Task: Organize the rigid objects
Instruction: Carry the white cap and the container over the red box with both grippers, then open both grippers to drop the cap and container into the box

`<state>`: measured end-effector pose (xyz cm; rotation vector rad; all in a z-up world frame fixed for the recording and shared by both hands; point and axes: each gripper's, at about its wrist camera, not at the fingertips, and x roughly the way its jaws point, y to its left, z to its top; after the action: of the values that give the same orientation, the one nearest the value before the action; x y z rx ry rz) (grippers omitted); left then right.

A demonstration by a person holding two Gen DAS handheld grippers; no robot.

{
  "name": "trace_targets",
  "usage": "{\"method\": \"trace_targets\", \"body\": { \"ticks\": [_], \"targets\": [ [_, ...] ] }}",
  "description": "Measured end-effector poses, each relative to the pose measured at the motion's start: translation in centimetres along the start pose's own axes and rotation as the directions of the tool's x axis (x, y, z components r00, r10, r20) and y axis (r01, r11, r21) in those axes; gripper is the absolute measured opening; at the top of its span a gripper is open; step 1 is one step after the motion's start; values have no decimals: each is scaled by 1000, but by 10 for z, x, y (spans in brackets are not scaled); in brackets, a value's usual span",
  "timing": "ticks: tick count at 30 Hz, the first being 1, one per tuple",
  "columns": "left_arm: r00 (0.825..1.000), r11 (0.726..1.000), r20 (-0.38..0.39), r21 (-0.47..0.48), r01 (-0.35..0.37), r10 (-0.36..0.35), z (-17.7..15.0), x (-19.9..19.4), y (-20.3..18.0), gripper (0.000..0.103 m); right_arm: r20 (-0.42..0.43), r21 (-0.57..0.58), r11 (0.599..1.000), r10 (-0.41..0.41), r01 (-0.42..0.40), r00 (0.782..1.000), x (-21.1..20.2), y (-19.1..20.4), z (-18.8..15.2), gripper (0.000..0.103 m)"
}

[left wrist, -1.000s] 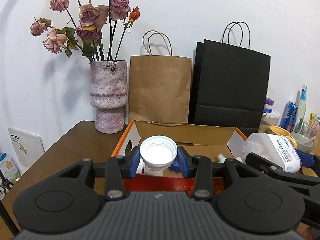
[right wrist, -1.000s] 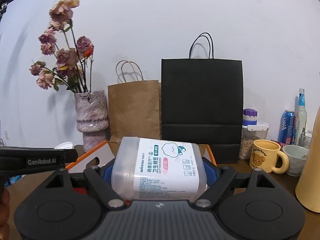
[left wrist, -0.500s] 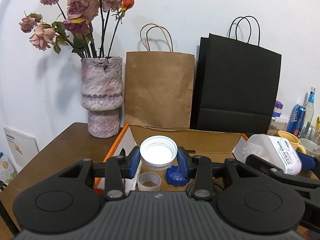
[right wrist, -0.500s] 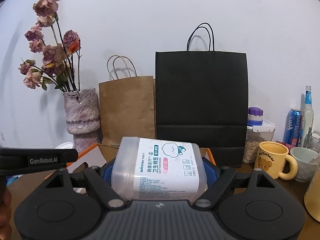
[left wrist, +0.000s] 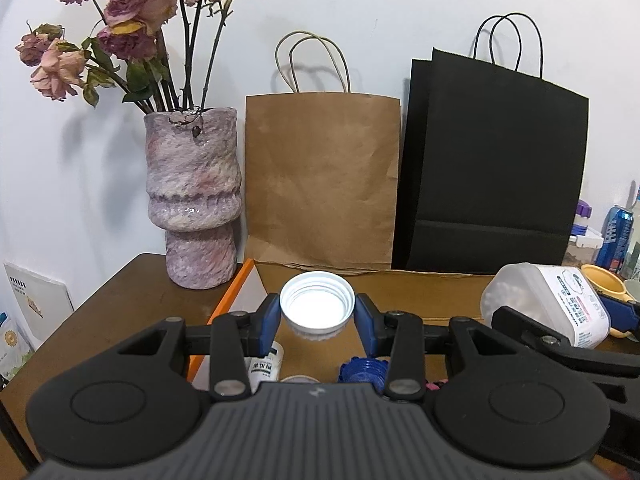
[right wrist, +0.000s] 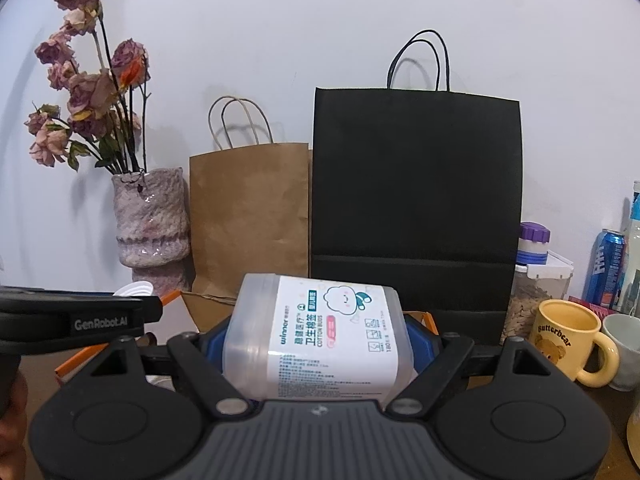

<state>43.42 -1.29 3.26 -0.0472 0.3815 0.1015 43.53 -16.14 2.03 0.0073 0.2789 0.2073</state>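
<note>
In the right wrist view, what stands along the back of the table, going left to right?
Vase of dried roses → brown paper bag → black paper bag → purple-lidded jar → blue can → yellow bear mug, which stands nearer than the rest.

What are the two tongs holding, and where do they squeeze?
Left tongs pinch a white ribbed plastic cap by its sides. Right tongs clamp a clear cotton-bud box by its ends.
</note>
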Motion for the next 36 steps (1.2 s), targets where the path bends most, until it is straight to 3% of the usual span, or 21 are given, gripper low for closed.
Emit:
{"method": "trace_targets", "body": {
  "ticks": [30,31,32,33,34,36],
  "targets": [
    [994,995,-70,53,-85,89,-9,51,6,41,-89,-54,998,15,-20,996,43,3,-10,83],
    [994,995,-69,51,-86,90,-9,52,8,43,-92,-51,999,12,-17,996,44,2,-11,83],
    [993,995,-73,45,-87,90,-9,52,10,52,-96,-52,999,5,-10,995,45,1,-12,85],
    [992,995,-76,40,-95,98,-9,53,11,68,-100,-55,998,-6,0,995,45,1,-12,89],
    [991,994,-74,38,-106,108,-9,53,12,75,-100,-57,998,-14,9,995,46,1,-13,99],
    [991,992,-61,36,-117,119,-9,51,15,89,-93,-53,998,-21,16,995,45,0,-13,103]
  ]
}}
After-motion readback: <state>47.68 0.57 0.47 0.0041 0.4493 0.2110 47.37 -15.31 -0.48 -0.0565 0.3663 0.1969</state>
